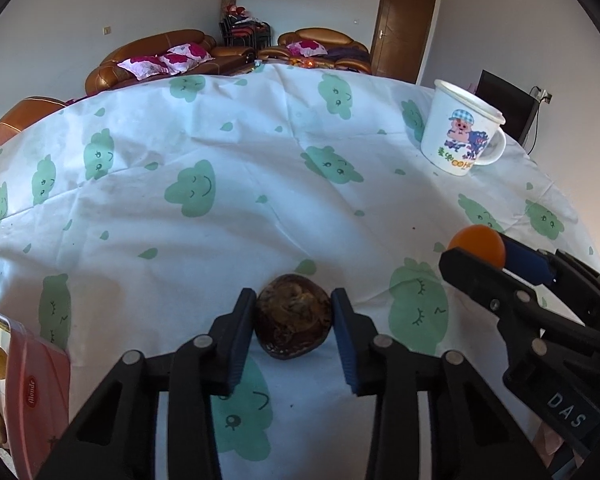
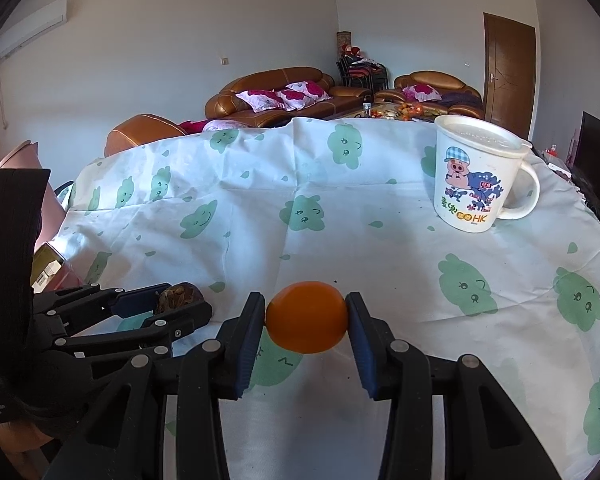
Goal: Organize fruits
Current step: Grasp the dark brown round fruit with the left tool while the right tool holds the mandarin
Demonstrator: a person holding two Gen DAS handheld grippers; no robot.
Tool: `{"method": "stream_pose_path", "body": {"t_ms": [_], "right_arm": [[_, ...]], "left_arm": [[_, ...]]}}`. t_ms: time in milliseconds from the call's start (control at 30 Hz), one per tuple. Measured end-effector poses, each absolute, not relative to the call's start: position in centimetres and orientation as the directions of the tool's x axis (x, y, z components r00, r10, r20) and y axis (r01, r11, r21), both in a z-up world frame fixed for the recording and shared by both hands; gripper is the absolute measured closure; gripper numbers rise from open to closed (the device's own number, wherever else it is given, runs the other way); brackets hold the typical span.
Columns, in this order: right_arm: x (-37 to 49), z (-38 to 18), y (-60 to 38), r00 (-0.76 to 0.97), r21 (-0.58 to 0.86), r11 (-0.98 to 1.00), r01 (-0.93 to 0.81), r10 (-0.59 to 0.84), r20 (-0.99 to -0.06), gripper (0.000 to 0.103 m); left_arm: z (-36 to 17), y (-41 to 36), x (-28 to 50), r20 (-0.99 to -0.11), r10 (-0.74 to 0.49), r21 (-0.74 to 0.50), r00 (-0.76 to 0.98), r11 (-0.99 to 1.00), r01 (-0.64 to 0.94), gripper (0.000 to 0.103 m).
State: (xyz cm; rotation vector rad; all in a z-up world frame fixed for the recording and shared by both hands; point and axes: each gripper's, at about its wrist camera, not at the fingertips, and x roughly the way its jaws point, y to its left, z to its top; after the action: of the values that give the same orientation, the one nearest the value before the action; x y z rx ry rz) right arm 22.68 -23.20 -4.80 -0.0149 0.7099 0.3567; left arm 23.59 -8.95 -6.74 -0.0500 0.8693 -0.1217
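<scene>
- On the table, over a white cloth (image 1: 260, 208) printed with green smiling clouds, two black grippers sit side by side, each with a fruit between its blue pads.
- The left gripper (image 1: 294, 330) has its fingers closed against a dark brown fruit (image 1: 294, 326), one pad on each flank. The fruit is lumpy and slightly wider than tall, its long axis running across from pad to pad; its wrinkled face is turned toward the camera. Whether it rests on the cloth or is just above it, I cannot tell.
- The right gripper (image 2: 306, 320) is clamped on an orange (image 2: 307, 317), again pinched at both sides. The orange is a smooth, slightly flattened ball, longest across the fingers, and shows no stem end.
- From the left wrist view, the right gripper and its orange lie to the right and somewhat farther along the table.
- A white mug (image 2: 478, 174) with a cartoon pig stands upright near the far right, handle pointing right, well apart from both fruits.
- A pink box (image 1: 32, 384) lies at the table's left edge.
</scene>
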Motion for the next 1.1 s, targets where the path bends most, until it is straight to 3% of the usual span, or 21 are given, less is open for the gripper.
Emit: {"method": "stream_pose_path", "body": {"t_ms": [1100], "right_arm": [[19.7, -2.9, -23.3, 0.772, 0.088, 0.903, -0.421, 0.408, -0.487, 0.059]], "left_arm": [[-3.3, -9.0, 18.8, -0.548, -0.02, 0.01, 0.837, 0.999, 0.031, 0.063]]}}
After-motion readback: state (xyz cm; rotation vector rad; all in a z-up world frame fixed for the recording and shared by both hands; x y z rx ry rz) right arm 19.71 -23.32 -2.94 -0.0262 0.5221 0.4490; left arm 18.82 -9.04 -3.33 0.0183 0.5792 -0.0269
